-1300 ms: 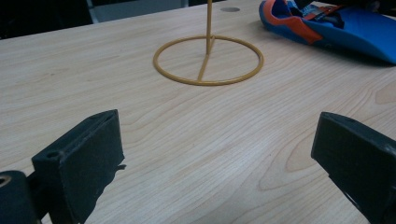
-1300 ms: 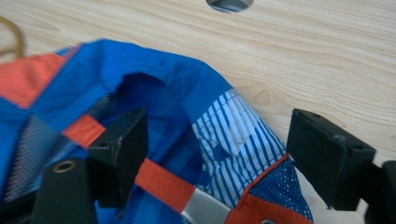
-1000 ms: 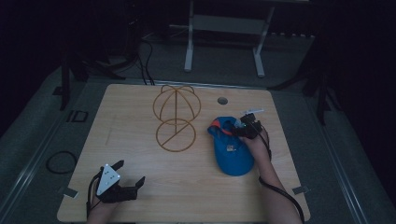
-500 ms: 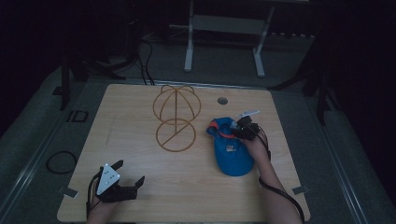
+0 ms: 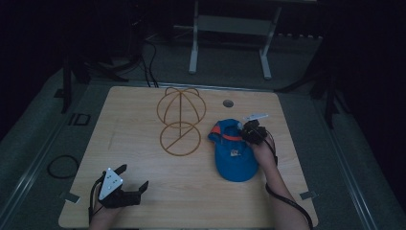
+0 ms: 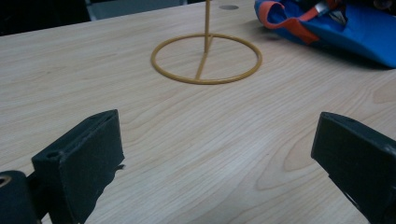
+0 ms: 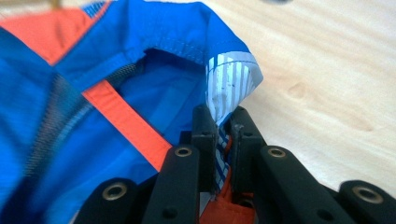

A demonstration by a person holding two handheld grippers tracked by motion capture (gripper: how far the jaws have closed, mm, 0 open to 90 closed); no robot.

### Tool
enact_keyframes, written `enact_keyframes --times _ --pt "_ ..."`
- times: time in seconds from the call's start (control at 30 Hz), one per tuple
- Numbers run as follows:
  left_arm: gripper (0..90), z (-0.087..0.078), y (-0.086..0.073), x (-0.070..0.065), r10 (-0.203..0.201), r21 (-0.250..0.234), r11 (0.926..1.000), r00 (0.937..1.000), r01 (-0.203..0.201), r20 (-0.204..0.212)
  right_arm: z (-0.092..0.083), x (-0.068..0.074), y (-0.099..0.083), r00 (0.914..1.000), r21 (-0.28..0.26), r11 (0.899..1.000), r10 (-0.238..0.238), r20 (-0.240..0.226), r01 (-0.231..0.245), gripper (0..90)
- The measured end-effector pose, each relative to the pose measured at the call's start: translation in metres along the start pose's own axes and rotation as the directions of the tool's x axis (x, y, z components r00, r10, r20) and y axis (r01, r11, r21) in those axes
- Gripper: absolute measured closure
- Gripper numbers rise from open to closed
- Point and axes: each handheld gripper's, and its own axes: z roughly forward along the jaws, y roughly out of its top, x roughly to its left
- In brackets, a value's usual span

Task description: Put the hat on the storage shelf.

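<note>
Right gripper view: right gripper (image 7: 218,140) jaws clamped on cap (image 5: 234,151) rim, pinching striped inner band (image 7: 226,86); cap lies on table (image 5: 143,139) at approx. 3 o'clock of wire stand (image 5: 181,122), just beside its base ring; left gripper (image 5: 131,179) rests w/ jaws wide apart, holding nothing, near table's 7 o'clock corner. Likely step: lift cap toward stand; keep pinch deep on band so fabric won't slip; raise crown clear of dome wires before lowering.

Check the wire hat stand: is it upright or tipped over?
Upright. The wire hat stand rests flat on its ring base on the table, its post rising straight from the ring in the left gripper view. The blue cap lies beside it.
</note>
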Motion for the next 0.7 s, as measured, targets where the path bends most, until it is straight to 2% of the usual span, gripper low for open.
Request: enact_keyframes --times 0.13,0.23,0.33,0.53,0.7 --pt "2.6 -0.001 0.001 -0.002 0.006 0.0 1.0 1.0 -0.006 0.0 -0.021 0.001 0.005 1.0 -0.051 0.999 0.003 0.004 -0.002 83.3" --pt "2.6 -0.001 0.001 -0.002 0.004 -0.002 1.0 1.0 -0.004 -0.002 -0.03 0.003 0.007 0.9999 -0.073 0.997 -0.002 0.013 0.002 83.3" --pt "2.6 -0.001 0.002 -0.001 -0.006 -0.004 1.0 1.0 0.006 -0.001 -0.047 0.008 0.01 0.9998 -0.112 0.994 -0.002 0.02 0.005 83.4" --pt "2.5 0.003 0.004 -0.001 -0.042 -0.004 0.9991 0.999 0.042 0.012 -0.078 0.015 0.015 0.9998 -0.184 0.983 0.002 0.018 0.001 83.3" --pt "2.6 0.008 0.012 -0.004 -0.044 0.001 0.999 0.9986 0.044 0.028 -0.103 0.02 0.021 0.9999 -0.232 0.973 0.001 0.017 0.002 83.3"
